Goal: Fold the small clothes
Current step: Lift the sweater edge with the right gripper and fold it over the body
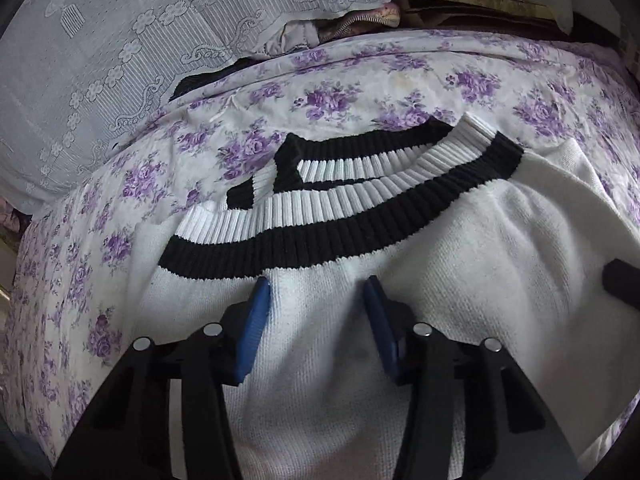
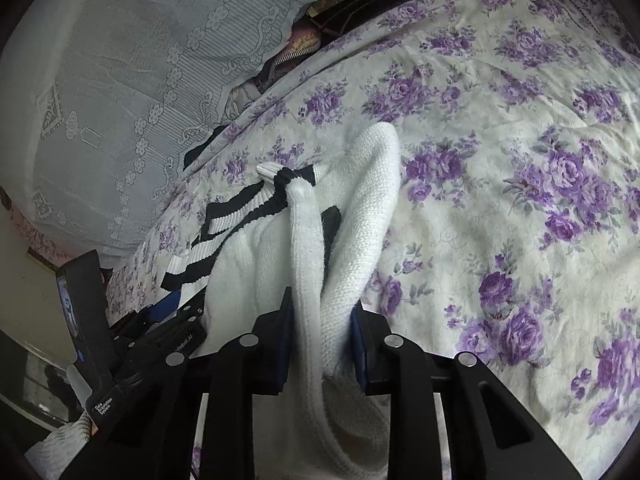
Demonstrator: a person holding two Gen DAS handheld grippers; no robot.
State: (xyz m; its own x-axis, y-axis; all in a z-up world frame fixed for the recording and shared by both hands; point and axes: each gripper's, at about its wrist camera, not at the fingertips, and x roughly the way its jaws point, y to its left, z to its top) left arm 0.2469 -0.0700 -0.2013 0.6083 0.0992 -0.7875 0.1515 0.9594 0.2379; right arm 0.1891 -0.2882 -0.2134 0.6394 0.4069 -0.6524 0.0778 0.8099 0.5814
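fingers [image 2: 356, 340] of the right gripper [image 2: 320, 332] are clamped on a bunched fold of the white sweater [image 1: 460, 264], which is spread on the floral bedspread [image 2: 500, 140]; the left gripper [image 1: 318, 304] is held part-open over the knit below the striped collar [image 1: 320, 216], nothing gripped

A bed [image 1: 360, 80] under a purple-rose sheet; beyond its far edge hangs a pale lace curtain [image 1: 100, 60], daylight showing through.
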